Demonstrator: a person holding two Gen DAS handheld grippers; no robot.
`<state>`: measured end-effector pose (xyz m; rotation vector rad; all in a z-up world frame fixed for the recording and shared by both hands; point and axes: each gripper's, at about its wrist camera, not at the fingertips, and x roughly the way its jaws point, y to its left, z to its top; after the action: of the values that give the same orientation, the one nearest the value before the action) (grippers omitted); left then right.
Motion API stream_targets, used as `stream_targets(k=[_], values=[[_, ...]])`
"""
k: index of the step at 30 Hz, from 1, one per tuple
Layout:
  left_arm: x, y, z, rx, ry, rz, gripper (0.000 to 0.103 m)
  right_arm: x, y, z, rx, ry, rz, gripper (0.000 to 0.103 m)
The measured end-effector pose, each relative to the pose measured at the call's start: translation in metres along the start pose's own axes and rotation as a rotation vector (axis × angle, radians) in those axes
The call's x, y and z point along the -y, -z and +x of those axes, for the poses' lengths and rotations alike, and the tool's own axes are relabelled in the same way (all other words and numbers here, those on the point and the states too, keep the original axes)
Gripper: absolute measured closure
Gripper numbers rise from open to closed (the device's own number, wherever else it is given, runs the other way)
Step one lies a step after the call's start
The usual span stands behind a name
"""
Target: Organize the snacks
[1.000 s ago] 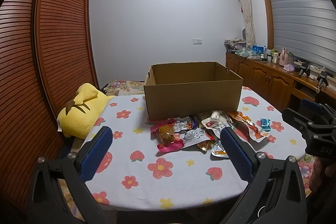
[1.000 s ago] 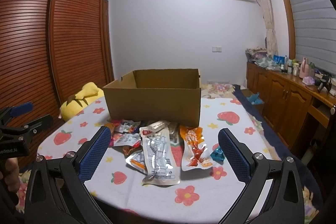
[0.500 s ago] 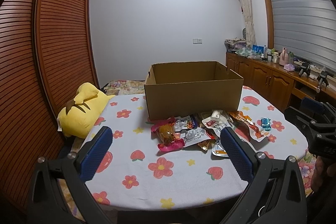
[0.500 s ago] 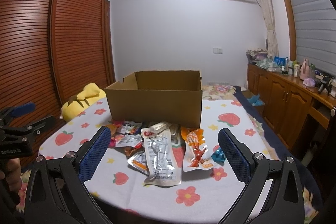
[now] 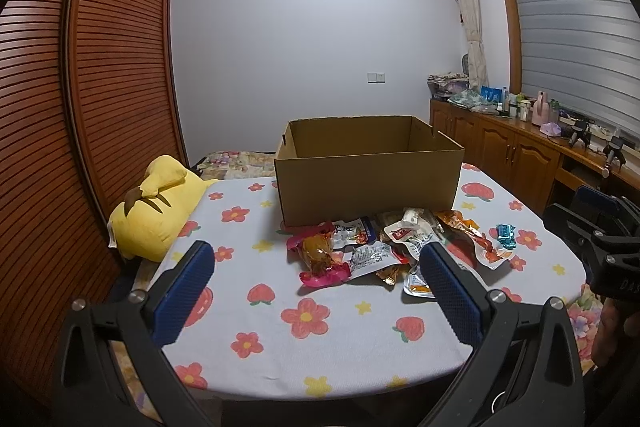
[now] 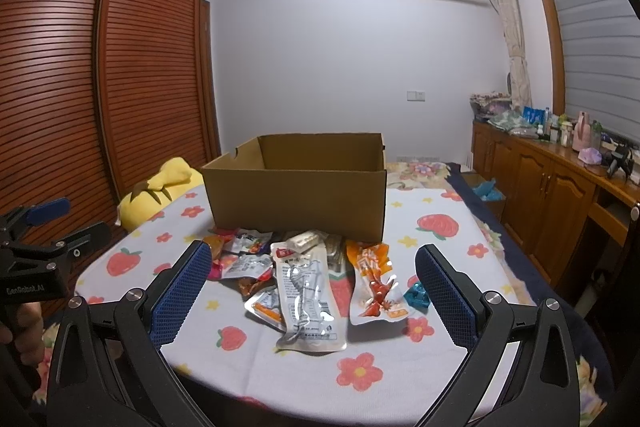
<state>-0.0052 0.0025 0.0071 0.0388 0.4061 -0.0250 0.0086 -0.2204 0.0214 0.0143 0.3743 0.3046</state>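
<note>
Overlapping snack packets (image 6: 304, 279) hide each other; carton (image 5: 368, 183) floor unseen.

Left claw (image 5: 316, 263), jaws wide apart, above the table's (image 5: 280, 355) near edge. Open cardboard box (image 5: 368, 183) at the far edge; snack packets (image 5: 384, 247) heaped against its front; yellow plush toy (image 5: 156, 207) at the left edge.

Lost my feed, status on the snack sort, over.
Left gripper and right gripper open, empty. Snack packets piled on table before open cardboard box. Nothing blocking.
</note>
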Motion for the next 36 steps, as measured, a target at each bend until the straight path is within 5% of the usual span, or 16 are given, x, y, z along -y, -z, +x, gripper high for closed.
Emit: stream_targets(k=[20, 36], values=[[0.003, -0.003, -0.007, 0.015, 0.013, 0.010, 0.000, 0.000, 0.000, 0.000, -0.001, 0.002, -0.003, 0.000], [0.000, 0.018, 0.034, -0.059, 0.077, 0.000, 0.000, 0.016, 0.010, 0.022, -0.065, -0.007, -0.012, 0.002]])
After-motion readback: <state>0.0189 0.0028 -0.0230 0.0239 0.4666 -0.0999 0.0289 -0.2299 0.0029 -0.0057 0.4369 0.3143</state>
